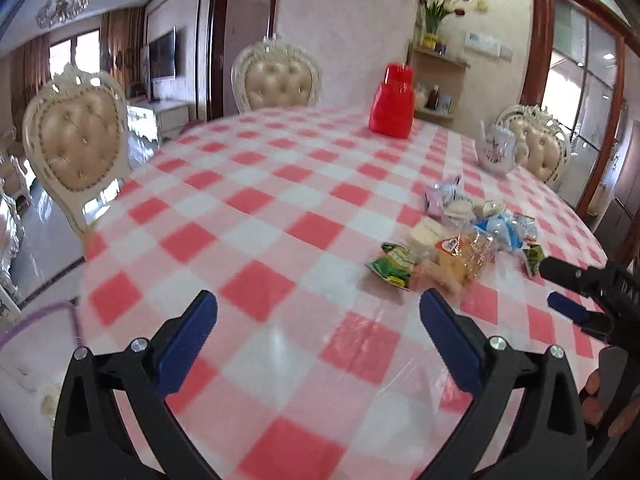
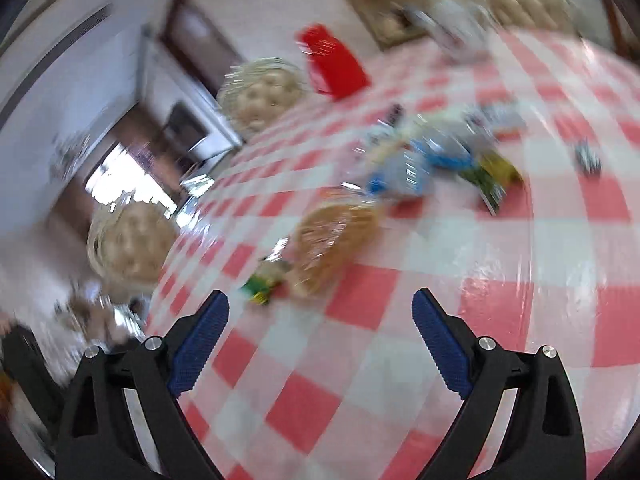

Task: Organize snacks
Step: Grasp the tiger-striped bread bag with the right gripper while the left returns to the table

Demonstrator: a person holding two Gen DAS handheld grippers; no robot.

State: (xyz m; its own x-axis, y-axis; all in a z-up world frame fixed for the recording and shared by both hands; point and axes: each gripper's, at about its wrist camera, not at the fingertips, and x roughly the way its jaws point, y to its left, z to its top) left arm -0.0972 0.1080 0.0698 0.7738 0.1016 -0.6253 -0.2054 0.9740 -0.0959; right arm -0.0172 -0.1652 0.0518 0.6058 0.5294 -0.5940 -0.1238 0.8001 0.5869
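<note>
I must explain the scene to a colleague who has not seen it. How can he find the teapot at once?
Start at the table with the red-and-white checked cloth and look to its far right edge. Beyond the snack pile, in front of a cream chair, stands the teapot. It is the only white china piece with a spout and painted flowers; the nearby red container is plain plastic.

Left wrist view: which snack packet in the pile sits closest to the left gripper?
The green packet at the pile's near-left edge, just beyond the left gripper. The clear-wrapped bread lies behind it to the right, and the blue-and-white packets are farther back.
</note>
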